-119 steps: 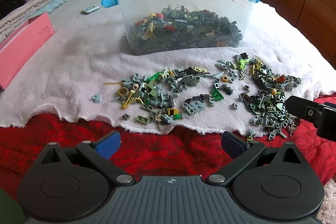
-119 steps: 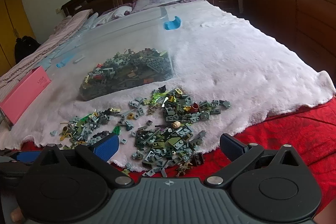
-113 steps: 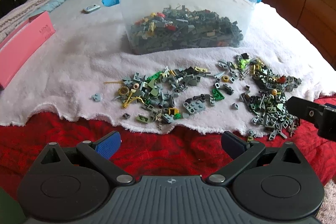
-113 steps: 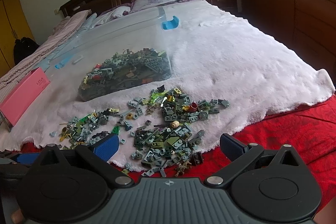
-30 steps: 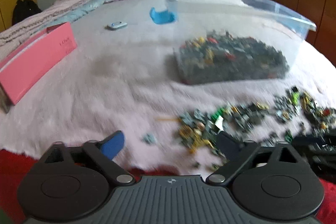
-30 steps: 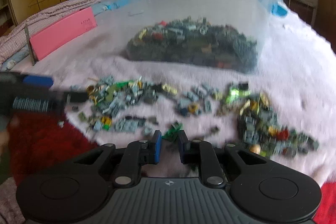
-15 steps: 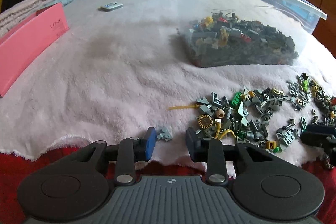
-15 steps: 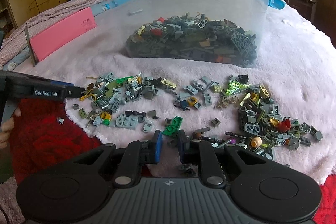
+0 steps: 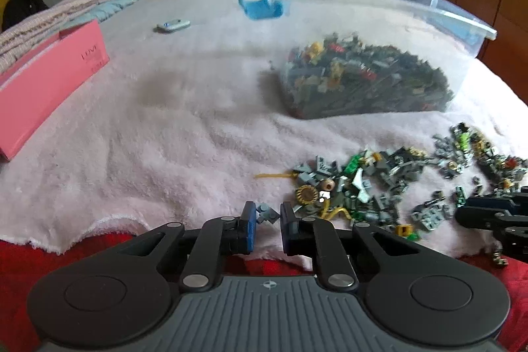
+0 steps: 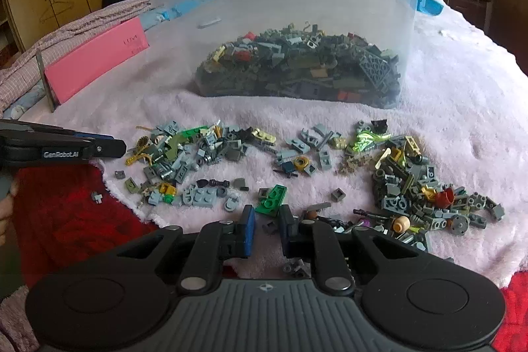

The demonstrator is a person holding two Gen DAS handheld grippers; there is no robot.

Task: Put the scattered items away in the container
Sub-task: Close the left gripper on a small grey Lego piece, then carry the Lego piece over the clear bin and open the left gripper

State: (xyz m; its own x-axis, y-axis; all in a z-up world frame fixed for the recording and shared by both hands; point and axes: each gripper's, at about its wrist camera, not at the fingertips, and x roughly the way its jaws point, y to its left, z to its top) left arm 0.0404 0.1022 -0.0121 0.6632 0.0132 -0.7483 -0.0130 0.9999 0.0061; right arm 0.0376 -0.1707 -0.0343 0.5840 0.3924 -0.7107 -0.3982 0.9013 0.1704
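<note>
A pale pink fleece blanket [image 9: 165, 134] covers the bed, its near edge over a red cover [image 10: 66, 220]. On it stands the clear plastic container [image 10: 330, 5], already holding a dark heap of bricks; in the left wrist view its walls are blurred. Far left lies a pink box [image 9: 43, 81], cut off by the frame. Scattered bricks [image 10: 297, 167] spread in front of the container. The left gripper [image 9: 266, 213] has narrowed fingers flanking a small grey-blue piece [image 9: 266, 213]; contact cannot be told. The right gripper [image 10: 266, 216] is narrowed too, a green plate [image 10: 272, 204] just beyond its tips, nothing visibly held.
</note>
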